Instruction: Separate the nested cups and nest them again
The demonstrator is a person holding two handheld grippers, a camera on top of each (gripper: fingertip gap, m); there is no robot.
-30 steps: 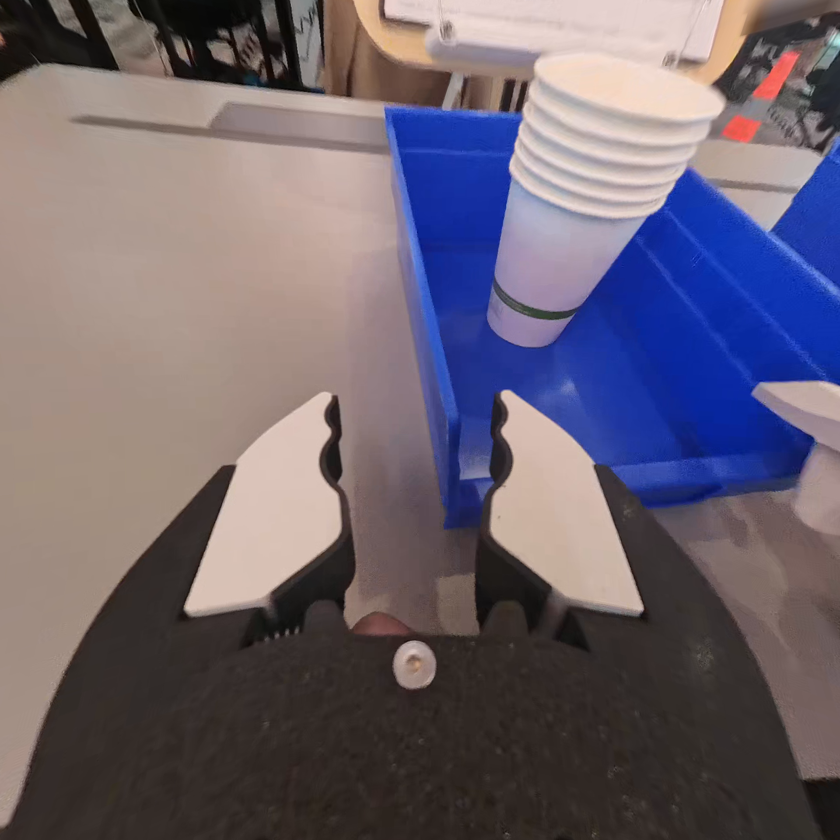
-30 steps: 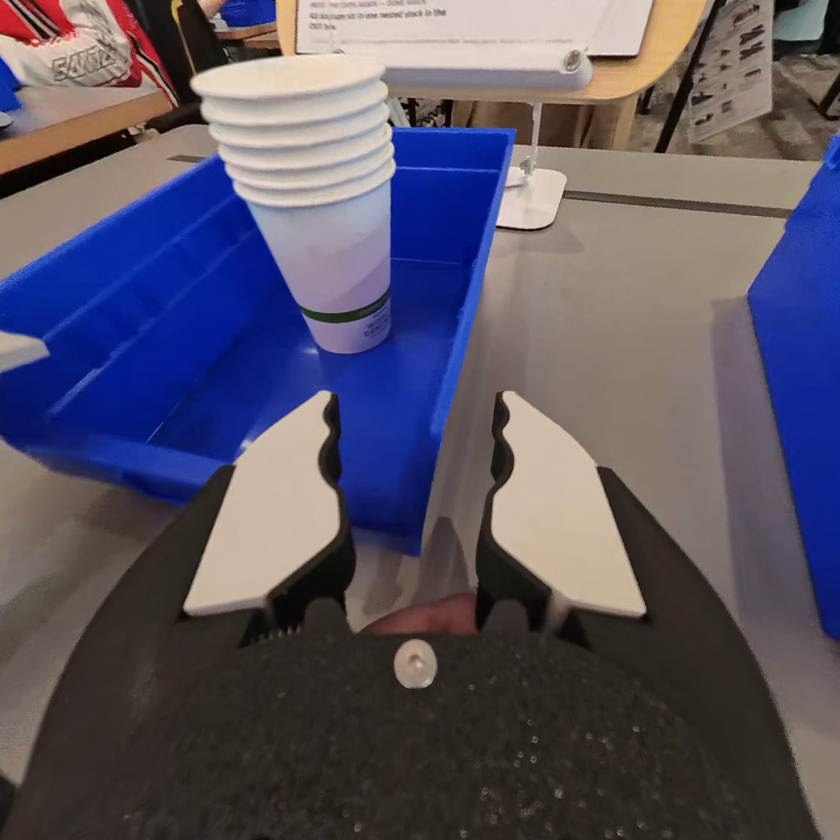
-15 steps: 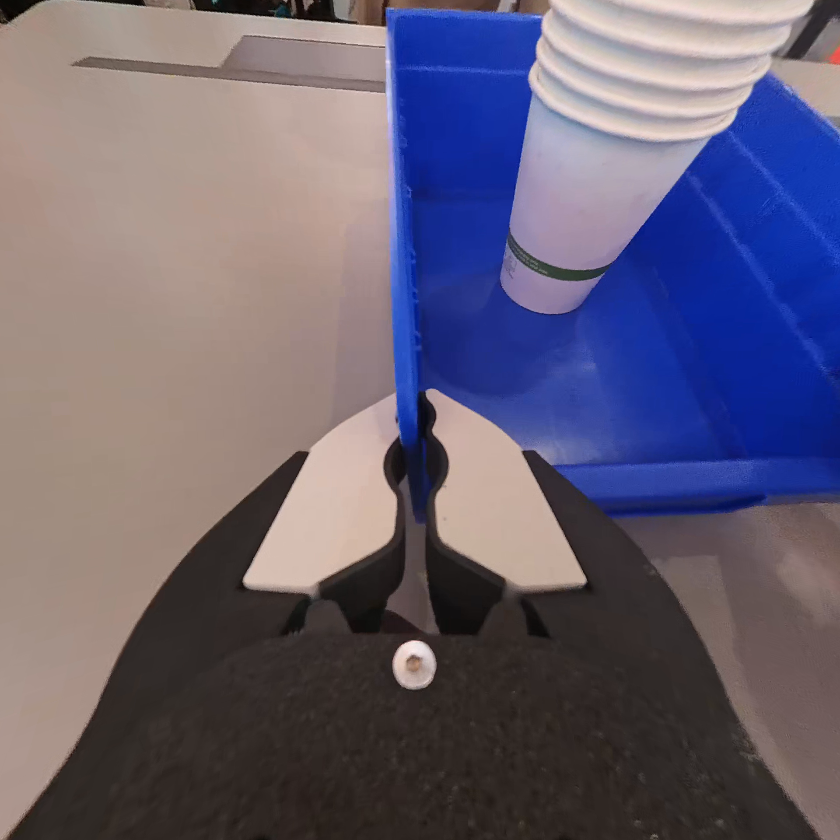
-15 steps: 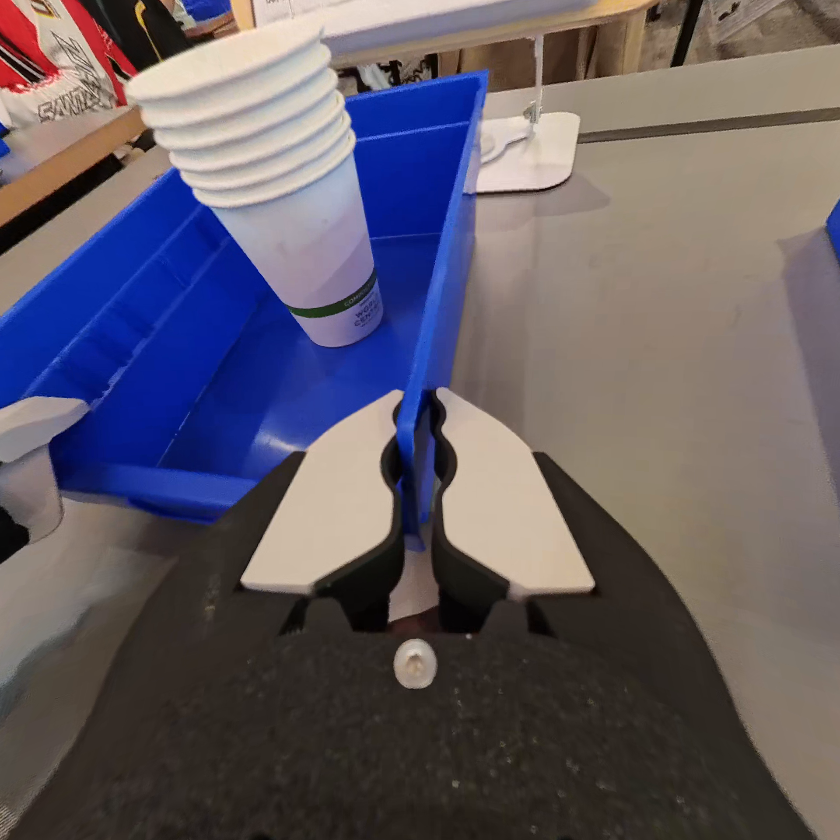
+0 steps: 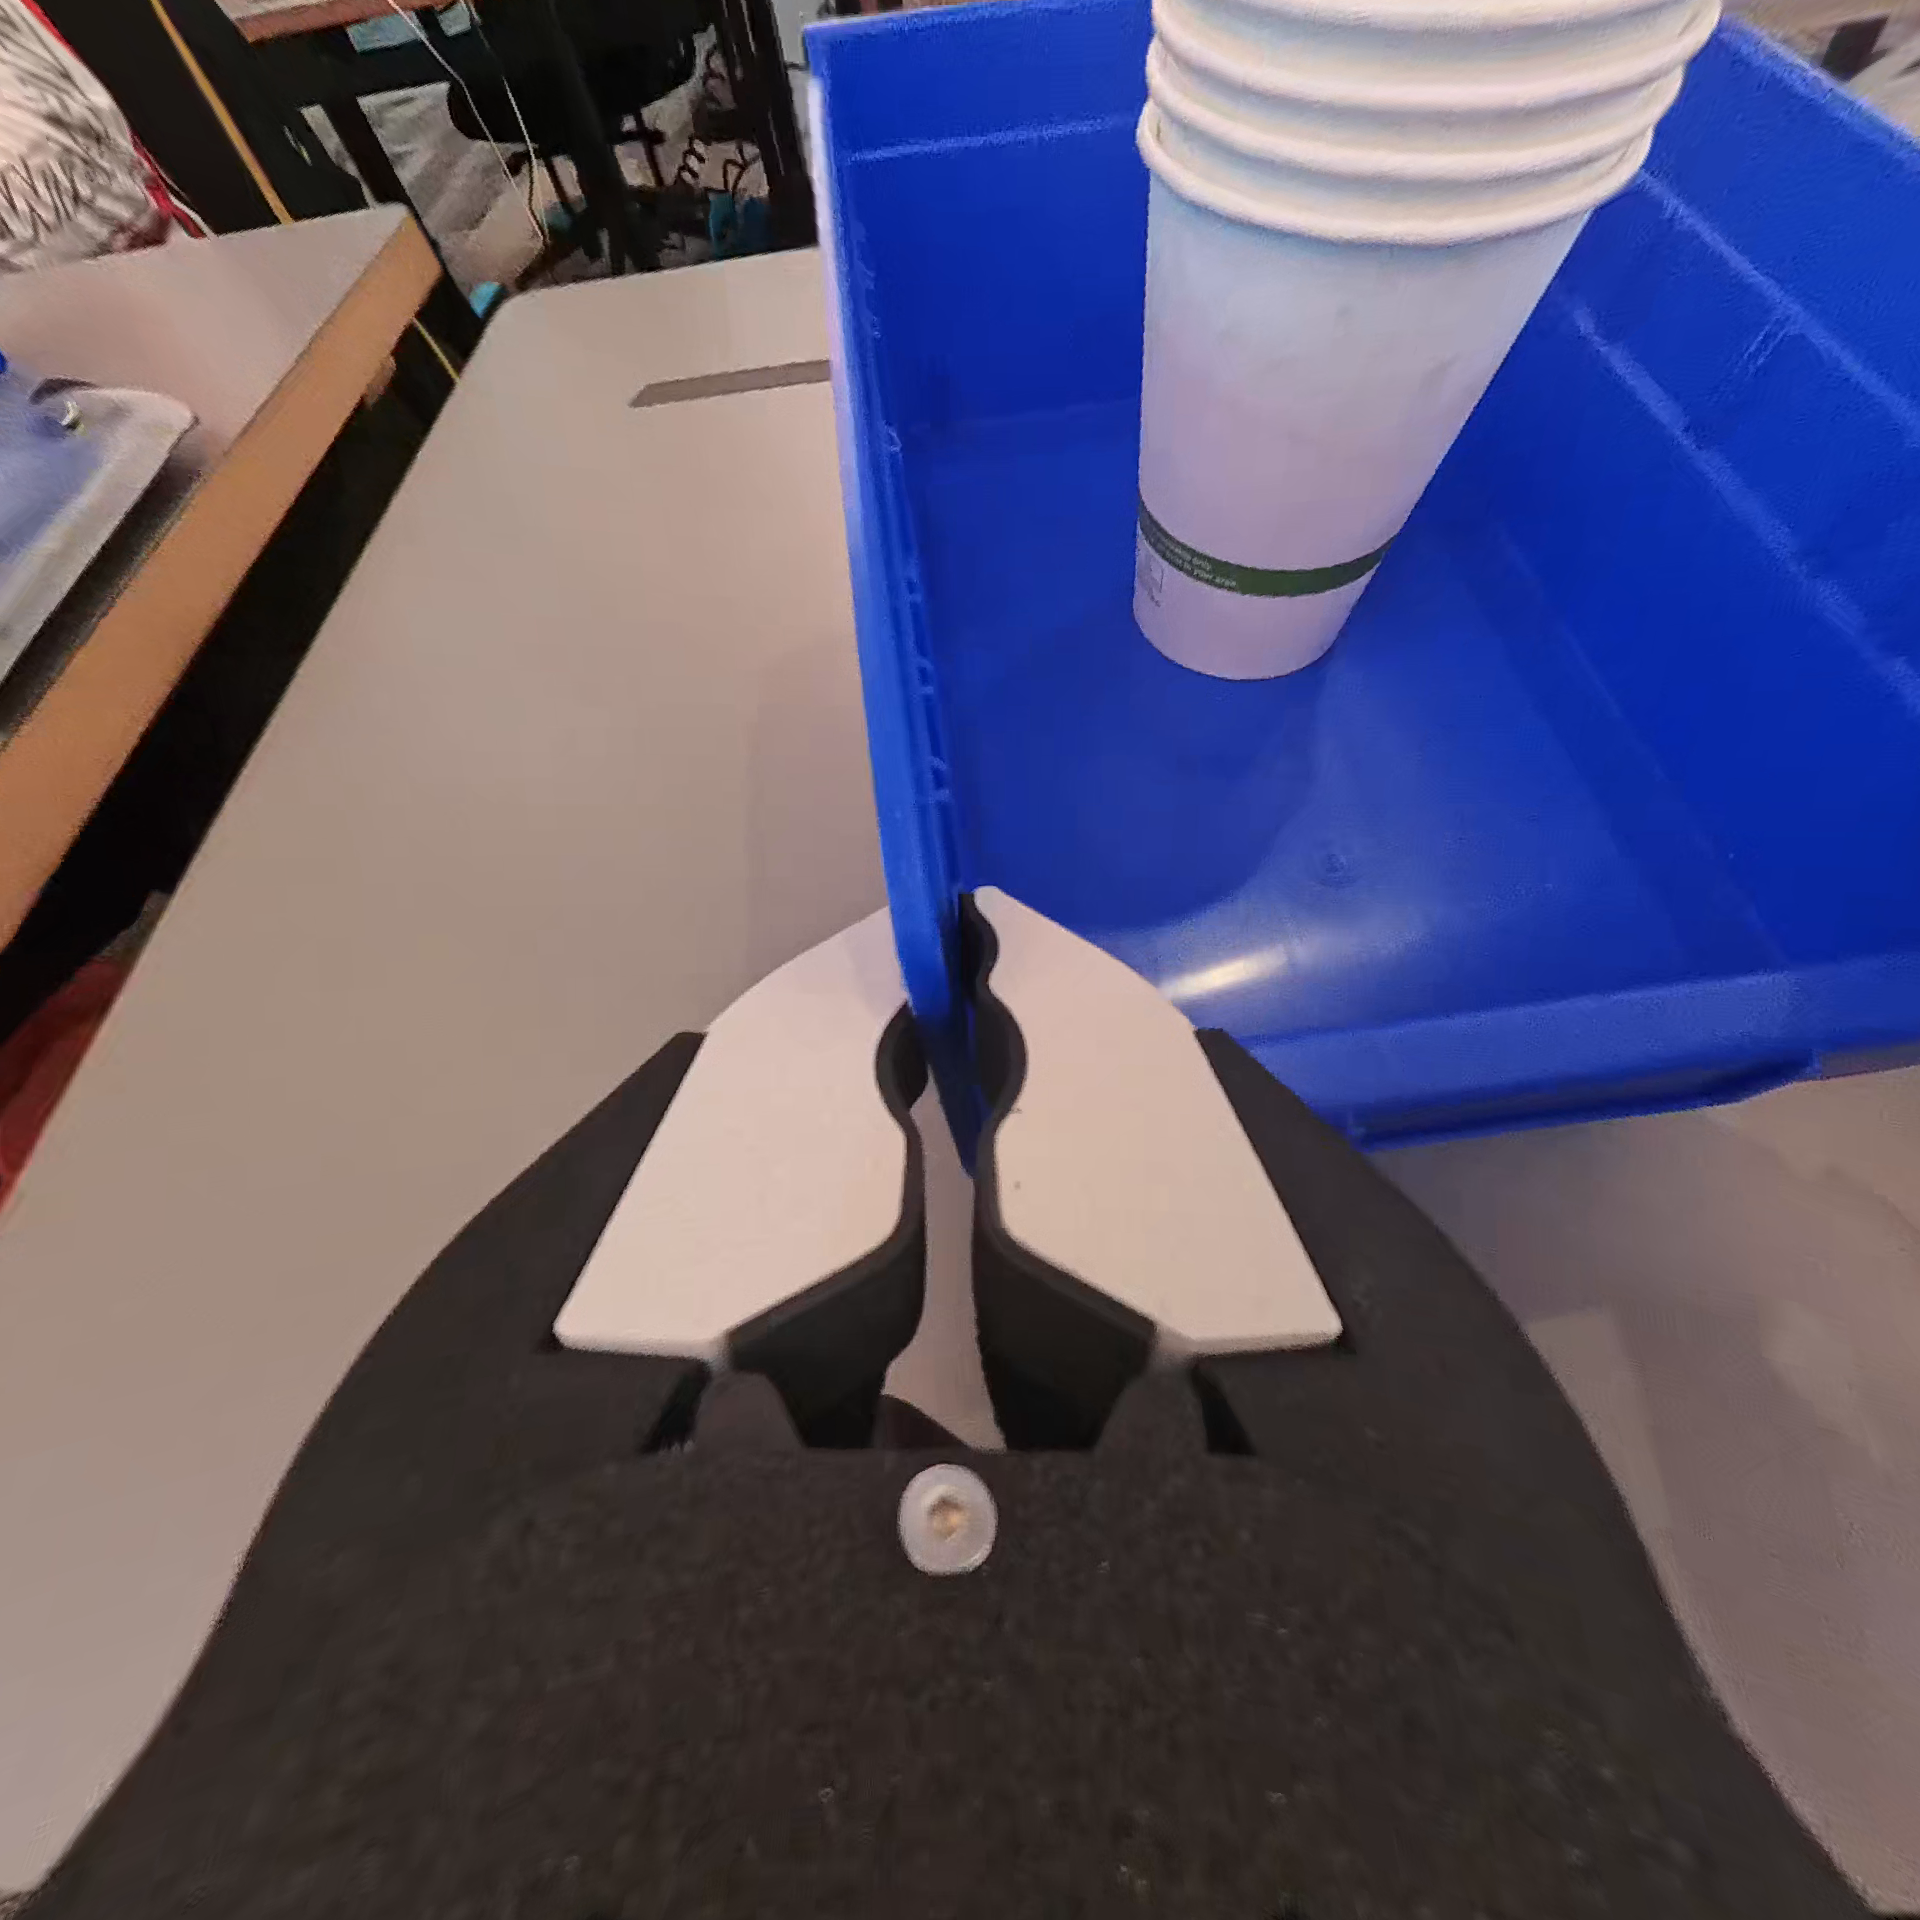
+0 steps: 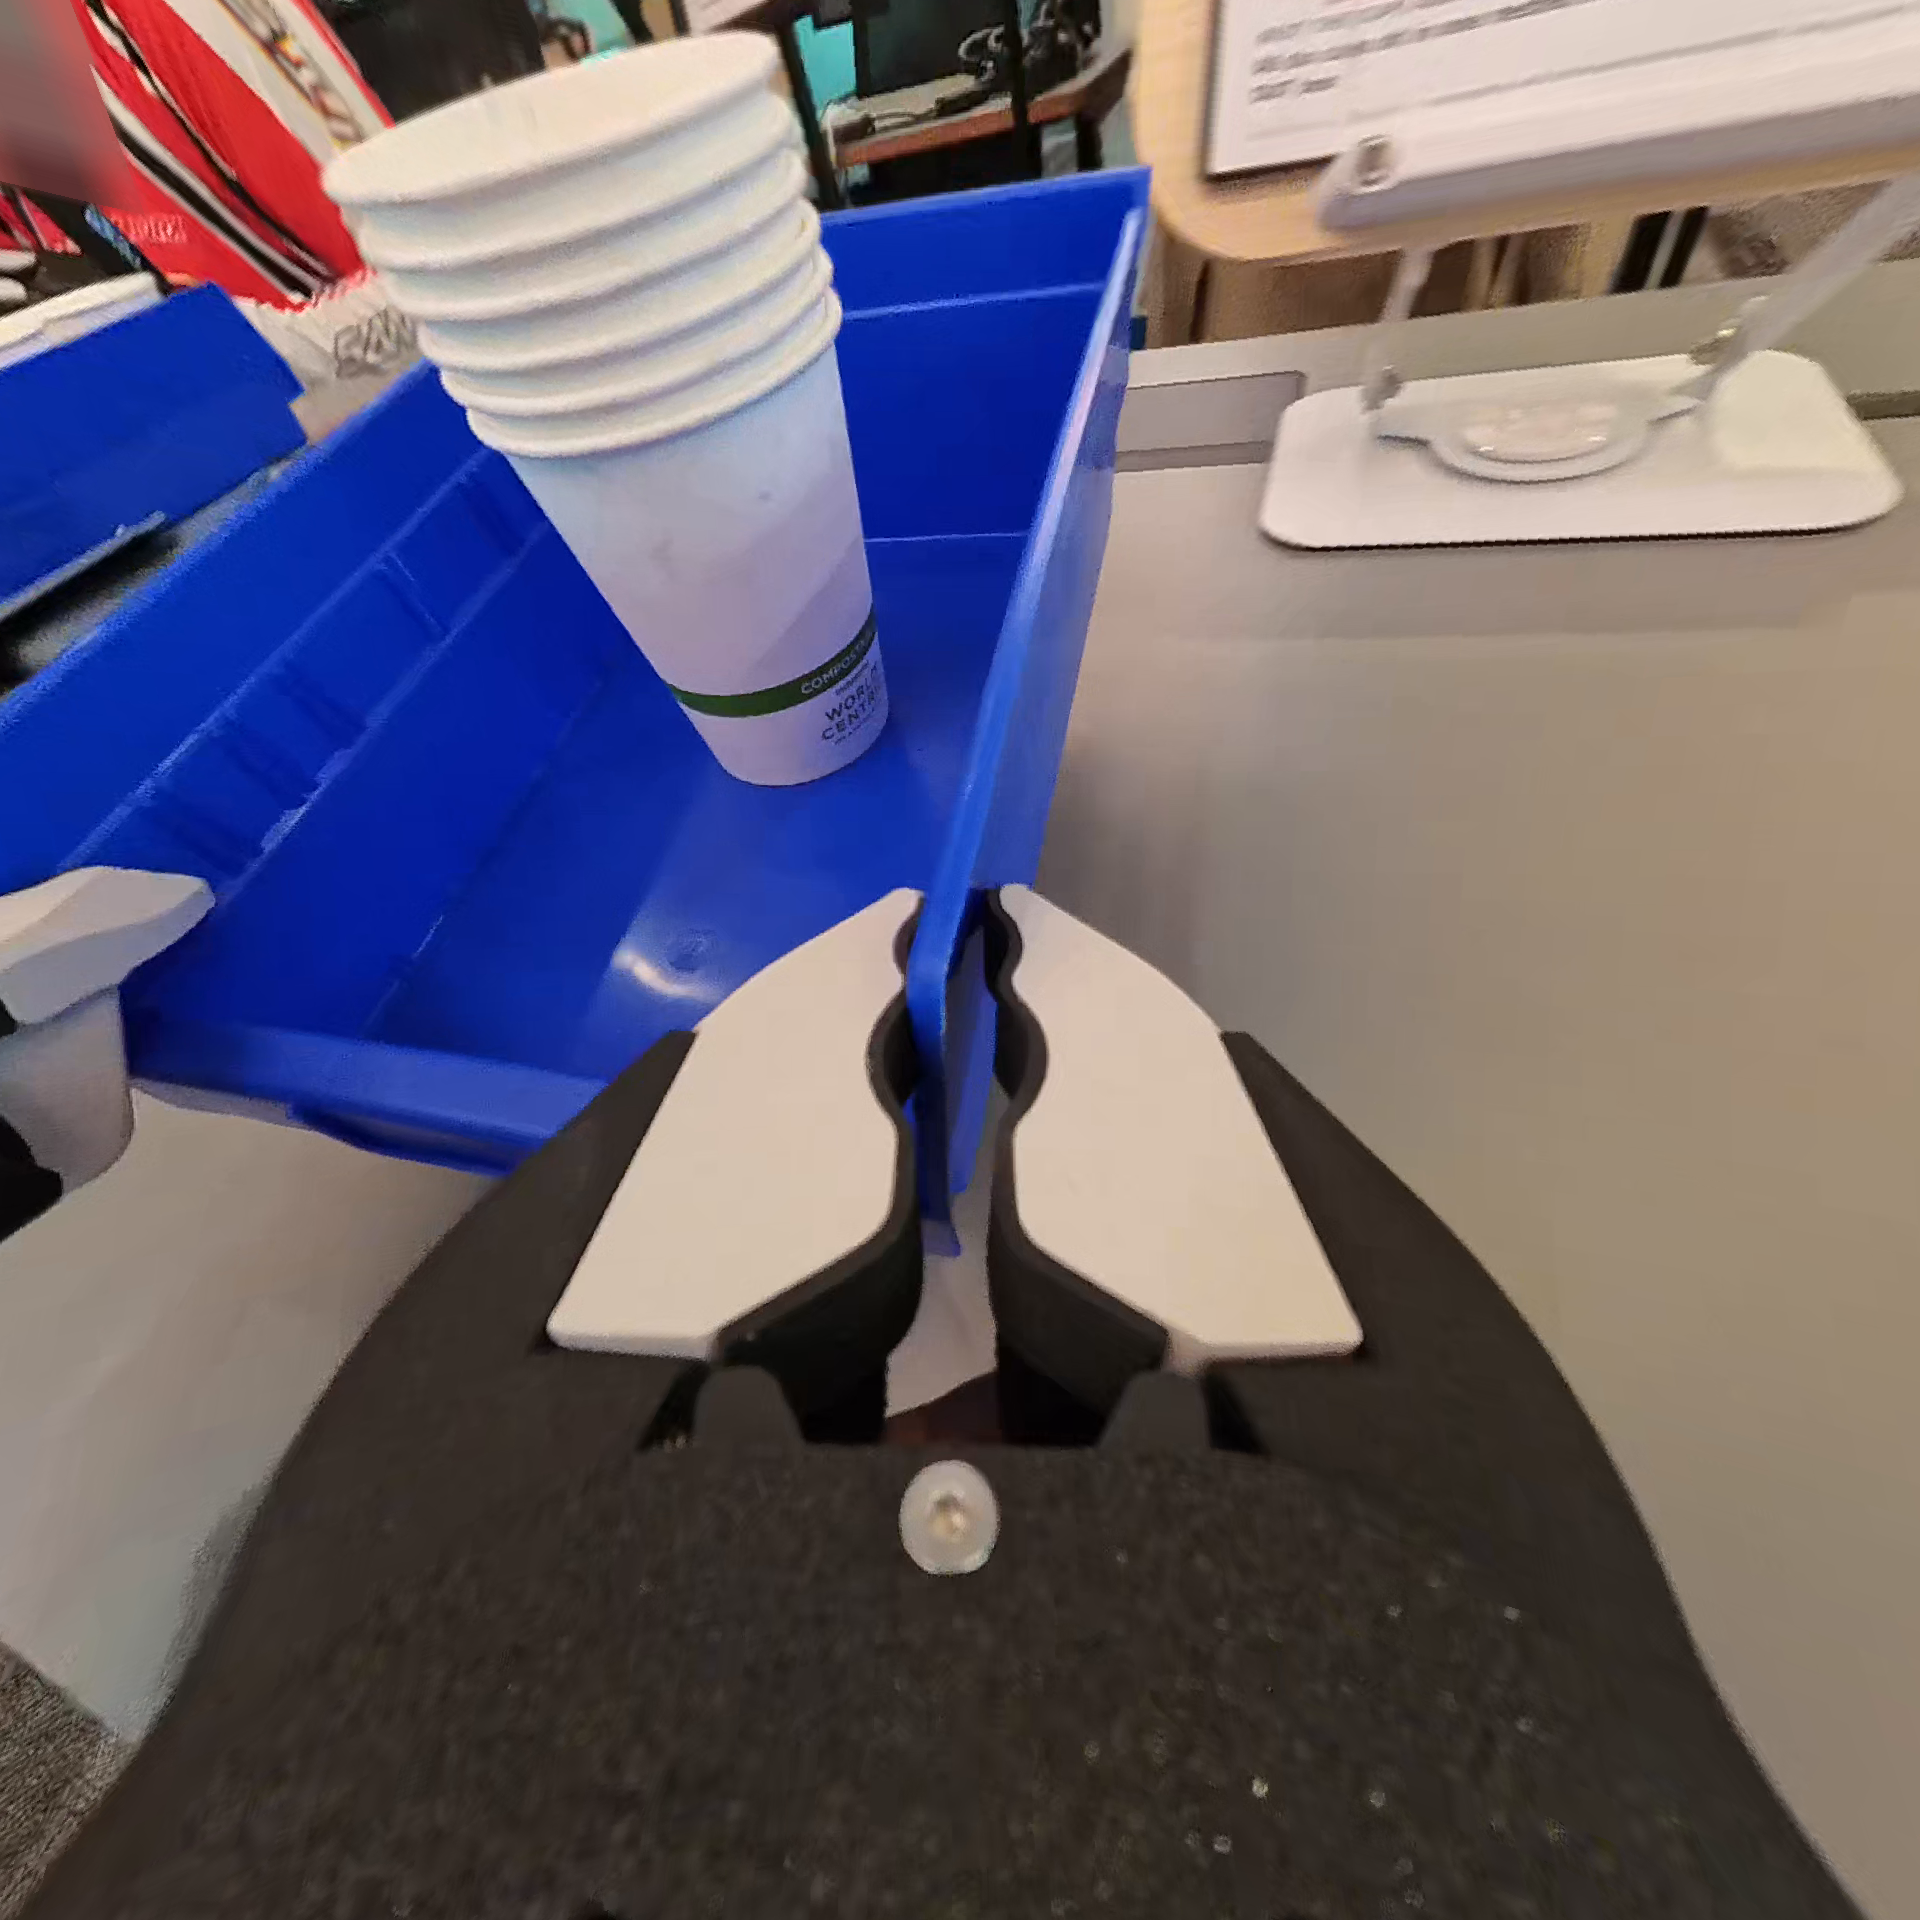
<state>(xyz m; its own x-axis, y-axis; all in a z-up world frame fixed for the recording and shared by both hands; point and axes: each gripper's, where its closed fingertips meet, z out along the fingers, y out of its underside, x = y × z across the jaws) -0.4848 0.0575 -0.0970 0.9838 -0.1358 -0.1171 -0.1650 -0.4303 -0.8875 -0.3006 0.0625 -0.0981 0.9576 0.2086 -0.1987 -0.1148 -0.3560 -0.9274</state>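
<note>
Right now I have my left claw [image 5: 940,935] pinching the near end of the left side wall of the blue bin [image 5: 1558,790], and my right claw [image 6: 951,914] pinching the near end of the opposite wall of that bin [image 6: 312,748]; in each view the thin plastic edge sits between the pale fingers, which are pressed onto it from both sides. The stack of nested cups [image 5: 1320,343] stands upright on the bin floor, toward the far half, with nothing else in the bin beside it. In the right wrist view the same stack [image 6: 675,436] stands nearer the wall my right claw holds. The cups are white paper with rolled rims showing as a tight set of rings at the top, and the outermost one carries a green band near its base. The bin is smooth, glossy moulded plastic with ribbed walls. It rests on a matte grey desk [image 6: 1455,831]. On that desk, beyond the bin to the right, a white sign stand [image 6: 1579,457] holds a tilted sheet. A second blue bin [image 6: 125,416] shows at the far left of the right wrist view, and the tip of my left claw [image 6: 94,935] appears at that view's left edge.
</note>
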